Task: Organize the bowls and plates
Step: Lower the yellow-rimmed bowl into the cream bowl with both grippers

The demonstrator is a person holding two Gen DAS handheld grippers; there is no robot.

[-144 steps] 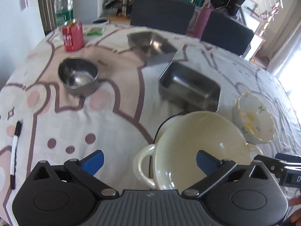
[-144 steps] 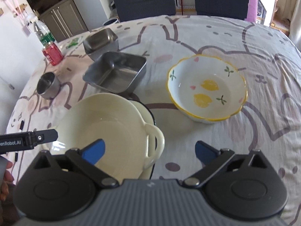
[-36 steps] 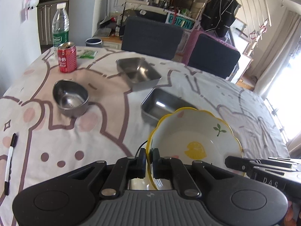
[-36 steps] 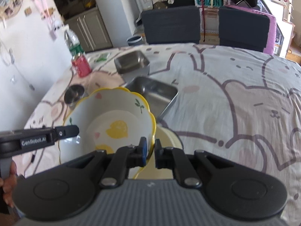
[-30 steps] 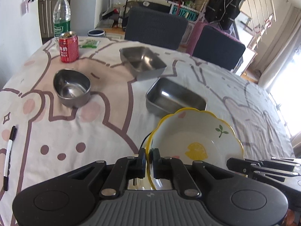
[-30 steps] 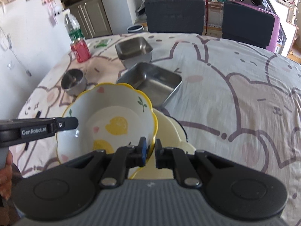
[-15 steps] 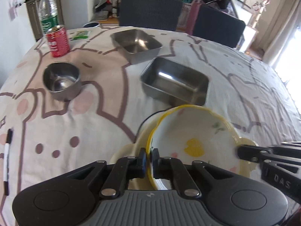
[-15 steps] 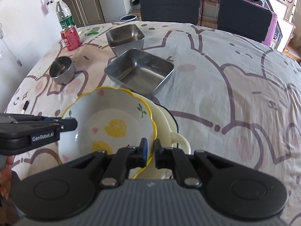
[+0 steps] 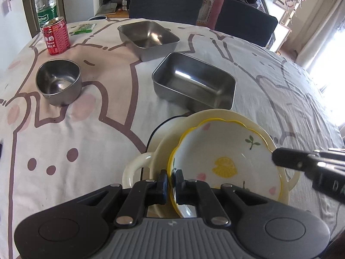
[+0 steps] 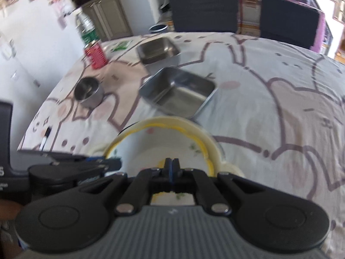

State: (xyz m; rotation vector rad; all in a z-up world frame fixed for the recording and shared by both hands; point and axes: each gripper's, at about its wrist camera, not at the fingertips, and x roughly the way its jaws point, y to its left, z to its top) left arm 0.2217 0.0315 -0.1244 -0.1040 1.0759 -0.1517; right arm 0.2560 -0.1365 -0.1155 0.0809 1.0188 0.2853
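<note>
Clearly the left gripper [image 9: 171, 180] is clamped on the near rim of the yellow-edged floral bowl [image 9: 226, 161], one finger inside and one outside the scalloped wall. The right gripper [image 10: 171, 168] has its fingers pressed together at the bowl's near side, but that view is blurred and I cannot tell whether the rim is between them. The floral bowl is glossy ceramic, white inside with a lemon, a leaf sprig and pink spots, and it sits nested, slightly tilted, in the cream two-handled bowl [image 9: 138, 166], a smooth, wider dish with loop handles, near the front edge of the table [image 9: 64, 138]. A dark-rimmed plate [image 9: 159, 125] shows just under the cream bowl. Beyond, toward the middle of the table, stands a rectangular steel tray [image 9: 194, 82], shiny, with nothing in it; farther back is a square steel tray [image 9: 148, 36], likewise bare inside. Toward the left edge a round steel cup-bowl [image 9: 58, 82] holds nothing visible. At the far left corner stand a red milk can [image 9: 56, 36] and a clear plastic bottle [image 9: 45, 4]. The cloth is pale with brown cartoon outlines.
</note>
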